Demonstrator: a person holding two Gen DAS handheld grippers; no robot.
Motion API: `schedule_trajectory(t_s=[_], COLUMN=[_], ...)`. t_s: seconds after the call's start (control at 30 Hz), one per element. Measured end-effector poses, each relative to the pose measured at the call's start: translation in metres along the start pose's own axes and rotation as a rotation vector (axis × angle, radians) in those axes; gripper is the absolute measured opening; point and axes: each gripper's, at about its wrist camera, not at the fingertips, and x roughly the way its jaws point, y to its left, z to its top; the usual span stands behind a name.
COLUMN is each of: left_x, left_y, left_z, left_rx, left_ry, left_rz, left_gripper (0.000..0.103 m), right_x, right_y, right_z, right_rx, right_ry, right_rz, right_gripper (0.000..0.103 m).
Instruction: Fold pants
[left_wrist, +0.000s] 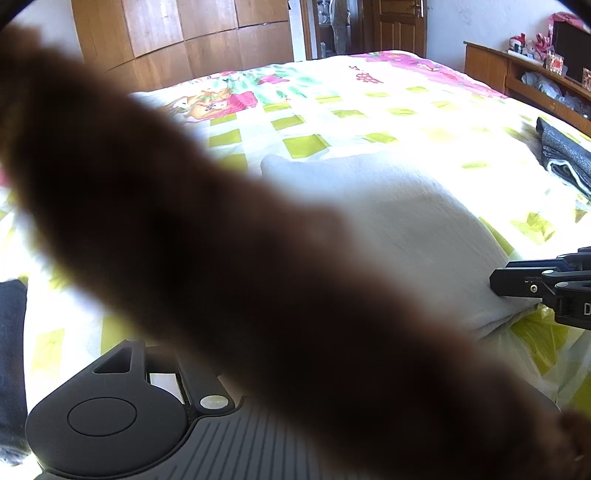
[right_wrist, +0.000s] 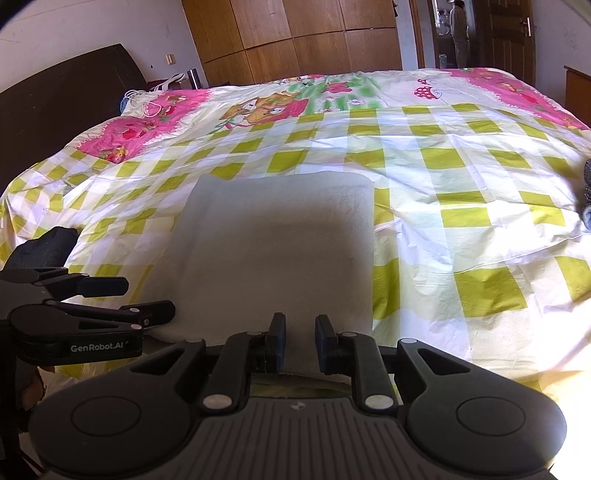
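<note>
I'm in a home bedroom: a wide bed under a green-checked cotton cover with pink cartoon borders, a dark curved wooden headboard, tall brown wooden wardrobe doors, and a cluttered low wooden shelf.

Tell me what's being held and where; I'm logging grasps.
Nothing looks gripped: the right gripper stands open at the folded pants' near edge, the left gripper open beside their left edge.
</note>
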Motion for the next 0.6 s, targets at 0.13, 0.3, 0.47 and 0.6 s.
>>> schedule_trajectory(t_s=[0.13,0.3,0.47,0.6], left_x=[-0.003,-0.002,-0.001,-0.001], left_y=[0.004,0.004,0.003,0.002], left_z=[-0.007,-0.01,-0.01,-0.01], left_rx=[-0.052,-0.073,-0.086,-0.09], left_ry=[0.002,0.009,0.011,0.018], left_rz=[-0.019,0.004,0.032,0.057], left_gripper=[0.068,0.074,0.08,0.085], right_x=[-0.003,-0.003,-0.003,-0.003], right_y=[0.008,0.015,0.018,0.02], right_z=[-0.003,-0.008,-0.008,-0.007], right_rx=[-0.024,-0.032,-0.043,-0.044], right_ry=[-0.02,-0.025,-0.024,-0.025], right_rz=[-0.009,0.001,-0.001,-0.009], right_gripper=[0.033,0.033,0.033,0.033])
